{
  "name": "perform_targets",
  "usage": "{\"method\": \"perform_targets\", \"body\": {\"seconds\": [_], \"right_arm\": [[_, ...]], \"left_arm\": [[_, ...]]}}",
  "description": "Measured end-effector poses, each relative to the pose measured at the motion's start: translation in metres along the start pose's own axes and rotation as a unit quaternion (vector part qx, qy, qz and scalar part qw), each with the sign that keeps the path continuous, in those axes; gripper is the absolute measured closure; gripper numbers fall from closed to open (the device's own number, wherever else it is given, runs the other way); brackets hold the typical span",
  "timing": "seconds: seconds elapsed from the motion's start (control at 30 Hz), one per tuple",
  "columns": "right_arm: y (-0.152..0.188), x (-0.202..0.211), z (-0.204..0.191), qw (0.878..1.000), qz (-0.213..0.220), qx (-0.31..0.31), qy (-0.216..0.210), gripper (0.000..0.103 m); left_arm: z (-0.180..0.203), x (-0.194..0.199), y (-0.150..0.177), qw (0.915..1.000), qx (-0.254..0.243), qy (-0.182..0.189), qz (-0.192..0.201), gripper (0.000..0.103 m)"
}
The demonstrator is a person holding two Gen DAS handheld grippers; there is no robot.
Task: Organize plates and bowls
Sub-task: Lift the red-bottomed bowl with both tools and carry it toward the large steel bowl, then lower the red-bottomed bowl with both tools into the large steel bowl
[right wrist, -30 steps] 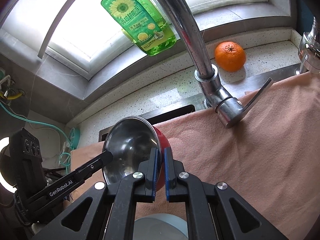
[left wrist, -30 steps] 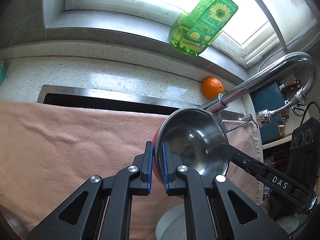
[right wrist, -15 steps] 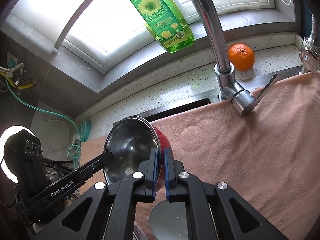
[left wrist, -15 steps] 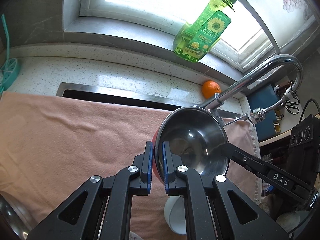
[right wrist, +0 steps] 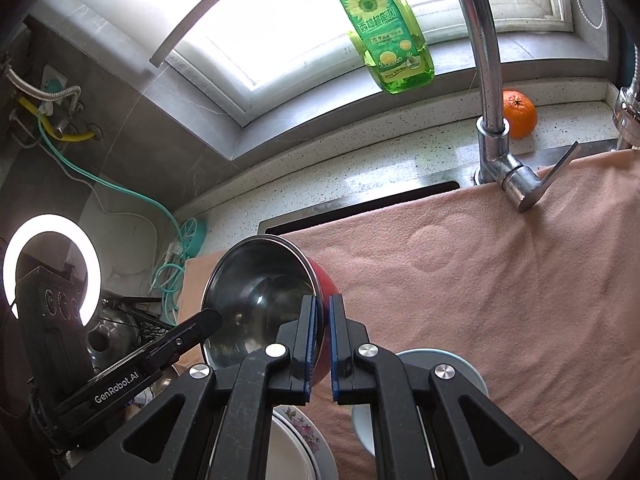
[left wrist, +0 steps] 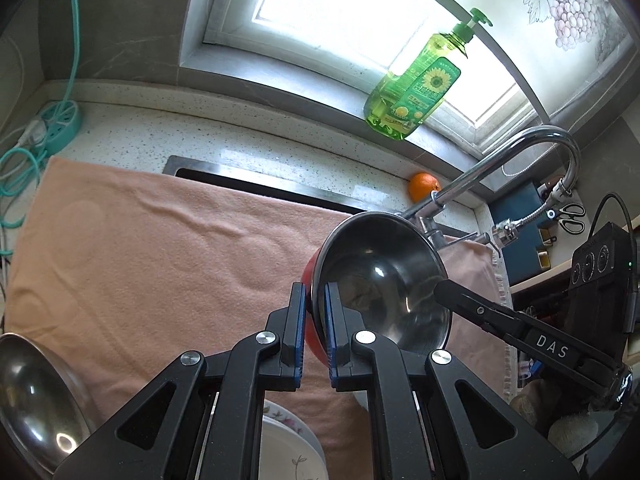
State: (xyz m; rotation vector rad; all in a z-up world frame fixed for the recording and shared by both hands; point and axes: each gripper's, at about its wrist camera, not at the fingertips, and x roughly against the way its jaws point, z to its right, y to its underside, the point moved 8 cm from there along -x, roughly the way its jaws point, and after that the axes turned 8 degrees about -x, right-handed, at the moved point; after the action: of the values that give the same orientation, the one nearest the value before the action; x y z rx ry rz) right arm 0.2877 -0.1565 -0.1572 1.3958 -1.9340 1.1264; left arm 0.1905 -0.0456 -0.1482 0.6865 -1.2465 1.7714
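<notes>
Steel-lined red bowl (left wrist: 380, 284) was held in the air above the pink towel (left wrist: 160, 256), both grippers clamped on its rim: left gripper (left wrist: 314, 332) on one side, right gripper (right wrist: 322, 344) opposite. Floral plate (right wrist: 296, 436) and pale bowl (right wrist: 460, 368) lay below.

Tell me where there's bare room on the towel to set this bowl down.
The middle of the pink towel lies bare, bordered by the sink edge behind and the faucet to one side. The near edge is crowded: a floral plate, a pale blue dish and a steel bowl.
</notes>
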Motion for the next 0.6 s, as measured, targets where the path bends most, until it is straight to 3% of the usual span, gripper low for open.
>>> {"method": "perform_targets", "body": {"seconds": [0.6], "right_arm": [[0.05,-0.02,-0.053,0.999,-0.031,0.041,-0.015,0.097]], "left_arm": [[-0.051,0.048,0.031,0.9979,0.051,-0.02,0.034,0.096]]}}
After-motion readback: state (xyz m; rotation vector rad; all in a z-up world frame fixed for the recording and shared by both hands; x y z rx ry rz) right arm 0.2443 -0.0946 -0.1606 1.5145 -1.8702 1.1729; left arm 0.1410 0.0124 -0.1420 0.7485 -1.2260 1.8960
